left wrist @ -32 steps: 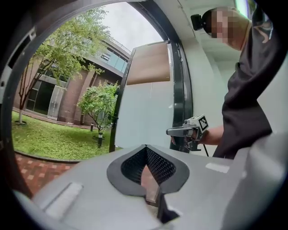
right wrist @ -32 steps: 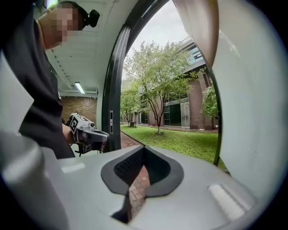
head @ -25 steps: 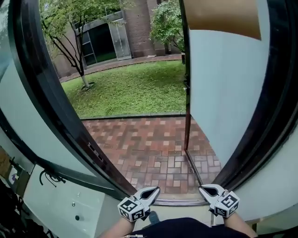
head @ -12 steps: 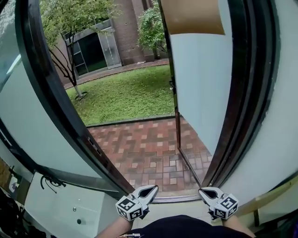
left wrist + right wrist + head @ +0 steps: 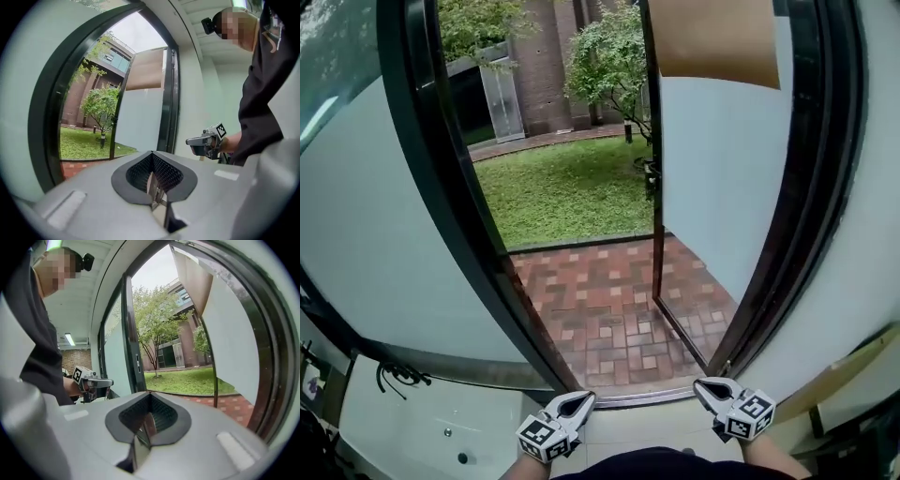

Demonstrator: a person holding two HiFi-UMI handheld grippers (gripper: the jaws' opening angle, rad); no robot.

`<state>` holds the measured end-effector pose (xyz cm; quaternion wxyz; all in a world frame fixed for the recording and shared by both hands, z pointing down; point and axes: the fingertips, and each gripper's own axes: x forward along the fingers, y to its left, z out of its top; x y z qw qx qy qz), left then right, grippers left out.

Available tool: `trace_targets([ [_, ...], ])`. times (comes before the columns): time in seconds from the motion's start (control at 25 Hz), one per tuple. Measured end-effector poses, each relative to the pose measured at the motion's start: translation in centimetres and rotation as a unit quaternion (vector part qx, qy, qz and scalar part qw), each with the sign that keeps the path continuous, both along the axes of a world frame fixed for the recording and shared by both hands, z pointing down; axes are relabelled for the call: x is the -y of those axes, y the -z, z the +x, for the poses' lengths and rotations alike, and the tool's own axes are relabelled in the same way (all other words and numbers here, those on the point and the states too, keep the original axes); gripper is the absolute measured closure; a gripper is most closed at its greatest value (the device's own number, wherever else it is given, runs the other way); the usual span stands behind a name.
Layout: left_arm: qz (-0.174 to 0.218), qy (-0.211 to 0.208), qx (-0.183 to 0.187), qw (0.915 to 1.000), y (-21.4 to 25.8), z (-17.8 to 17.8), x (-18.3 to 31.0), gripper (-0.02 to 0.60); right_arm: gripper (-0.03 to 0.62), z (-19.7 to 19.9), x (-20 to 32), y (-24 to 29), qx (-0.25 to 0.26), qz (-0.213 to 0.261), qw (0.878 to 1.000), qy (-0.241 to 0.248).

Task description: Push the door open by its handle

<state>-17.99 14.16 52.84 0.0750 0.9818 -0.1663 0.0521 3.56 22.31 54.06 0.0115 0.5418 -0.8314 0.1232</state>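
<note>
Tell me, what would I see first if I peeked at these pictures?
First, the big door standing wide open on the right, with a bright green lawn and a tree straight ahead. Nearer, just past the doorway, lies a red brick path. At the bottom edge, the left tool and the right tool are shut and empty, touching nothing.

left gripper [image 5: 579, 400], right gripper [image 5: 706, 385], jaws together, empty
</note>
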Motion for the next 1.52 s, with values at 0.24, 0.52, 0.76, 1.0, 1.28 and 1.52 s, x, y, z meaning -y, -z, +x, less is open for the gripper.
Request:
trace_targets([
  [0.24,0.012,0.01,-0.018,0.9997,1.2,-1.1,0.0,0.584,0.594,-1.9,-0.1,1.9,-0.011,0.003,1.0,0.016],
  [0.52,0.001,0.028,-0.036,0.999,1.1,1.7,-2.1,0.583,0.594,1.9,-1.2,2.2,0.011,0.001,0.999,0.036],
  [0.76,0.01,0.032,-0.041,0.9986,1.6,3.9,-3.1,0.584,0.594,4.7,-3.0,1.4,0.001,-0.008,1.0,0.02],
  [1.0,0.002,0.037,-0.037,0.9986,1.3,3.3,-3.4,0.583,0.594,3.8,-3.4,1.9,-0.005,-0.001,0.999,0.034],
  [1.28,-0.002,0.033,-0.037,0.9988,1.2,3.8,-3.6,0.583,0.594,3.9,-3.7,1.6,-0.012,-0.002,0.999,0.031],
  [1.52,0.0,0.032,-0.039,0.9987,1.3,3.6,-3.6,0.584,0.594,3.3,-3.7,2.1,-0.016,0.002,0.999,0.037],
])
